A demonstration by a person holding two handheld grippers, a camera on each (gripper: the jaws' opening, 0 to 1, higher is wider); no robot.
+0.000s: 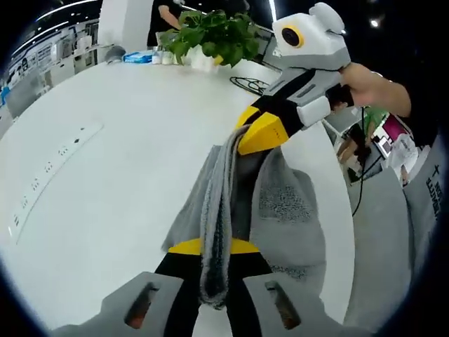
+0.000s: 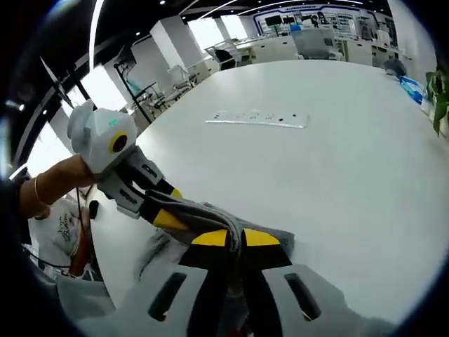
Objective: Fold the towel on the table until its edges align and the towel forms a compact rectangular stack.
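Grey towel (image 1: 231,210) lifted over the white table (image 1: 119,175), bunched into a long band stretched between the two grippers, left gripper (image 1: 214,249) fingers clamped on one end, right gripper (image 1: 261,133) fingers pinching the other, lower folds draping onto the table, potted plant (image 1: 210,35) at the far edge.

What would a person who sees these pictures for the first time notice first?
The grey towel catches the eye first: it is pinched between two yellow-tipped grippers and stretched over the white table. In the left gripper view, the left gripper clamps its near end and the right gripper clamps the far end. A leafy green plant stands at the table's far edge.
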